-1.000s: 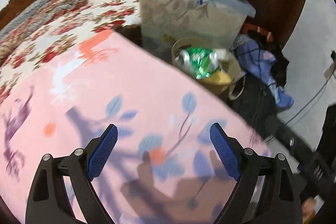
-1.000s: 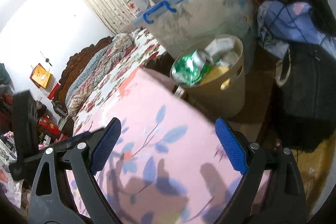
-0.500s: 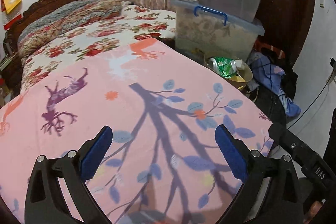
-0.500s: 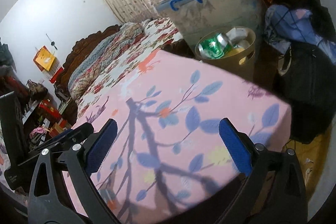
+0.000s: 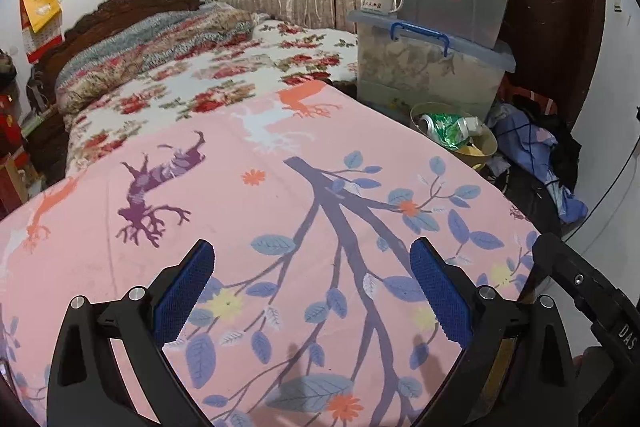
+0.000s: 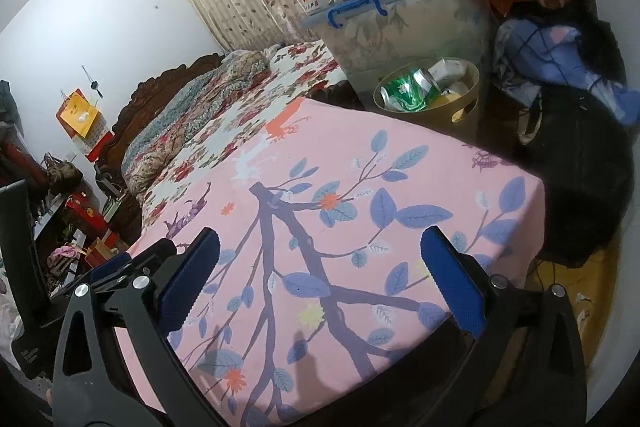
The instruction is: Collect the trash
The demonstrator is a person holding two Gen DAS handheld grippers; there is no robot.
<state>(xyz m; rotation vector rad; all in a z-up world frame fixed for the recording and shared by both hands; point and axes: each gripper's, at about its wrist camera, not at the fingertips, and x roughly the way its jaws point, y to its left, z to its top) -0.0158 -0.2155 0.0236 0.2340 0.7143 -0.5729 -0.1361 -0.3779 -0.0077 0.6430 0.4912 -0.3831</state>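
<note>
Status: both of my tongs are empty. The left tongs (image 5: 312,291) stand with the blue pads wide apart above the near part of the pink cloth-covered worktop with a printed blue-leaf branch pattern (image 5: 248,211). The right tongs (image 6: 320,279) are likewise spread apart over the same worktop, nearer its right edge.

Trash location: the round tan plastic wastebasket (image 6: 466,109) stands on the floor just beyond the far right corner of the worktop, beside the stacked clear plastic storage bins with blue lids (image 5: 432,63). Inside it I see a crushed green drink can (image 6: 402,95), white crumpled paper and something yellow.

Progress, as I judge it: the worktop carries no loose trash in either view, so collection from this surface appears complete. Remaining: small pale scraps on the yellowish floor (image 6: 582,301) past the right edge of the worktop may be trash; they are too small to identify. Nothing else awaiting pickup is visible.
</note>
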